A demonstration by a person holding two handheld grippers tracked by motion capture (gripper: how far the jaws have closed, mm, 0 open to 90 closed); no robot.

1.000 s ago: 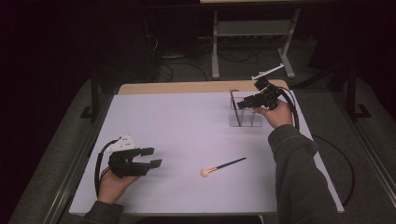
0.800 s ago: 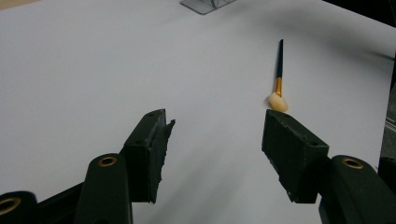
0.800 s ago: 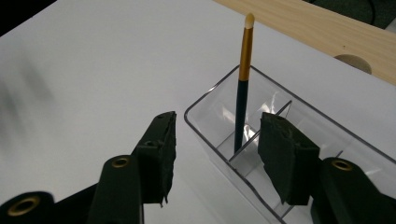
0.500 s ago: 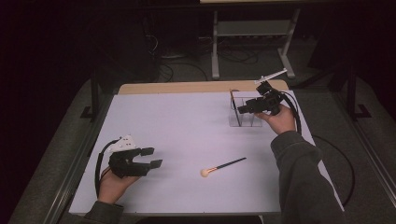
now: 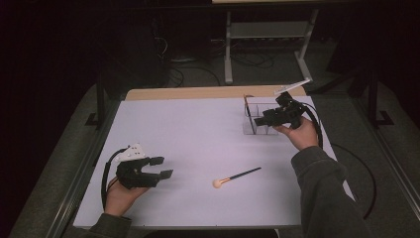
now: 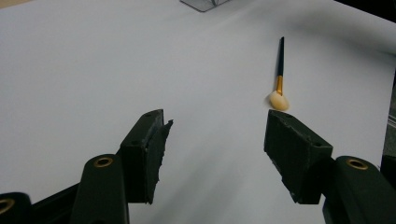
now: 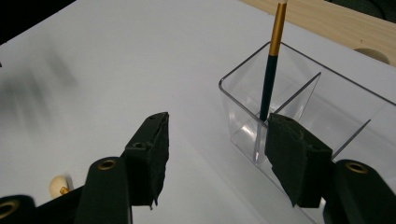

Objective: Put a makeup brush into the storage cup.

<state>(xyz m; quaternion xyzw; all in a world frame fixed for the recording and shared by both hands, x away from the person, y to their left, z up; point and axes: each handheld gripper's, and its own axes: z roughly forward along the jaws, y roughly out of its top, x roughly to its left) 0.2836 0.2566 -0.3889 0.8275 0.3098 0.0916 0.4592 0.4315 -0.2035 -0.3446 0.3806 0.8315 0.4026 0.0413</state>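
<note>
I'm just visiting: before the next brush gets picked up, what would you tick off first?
1. Right gripper jaws apart, nothing between them: ok.
2. First brush standing in an end compartment of the clear organizer: ok.
3. Second brush lying free on the white table, nothing on it: ok.
4. Left gripper open and empty, pointing toward that brush: ok.
5. Other organizer compartments free: cannot tell fully.

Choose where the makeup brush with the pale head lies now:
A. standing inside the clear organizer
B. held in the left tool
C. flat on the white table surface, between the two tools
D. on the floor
C: the makeup brush lies flat on the white table, apart from both tools.
</note>
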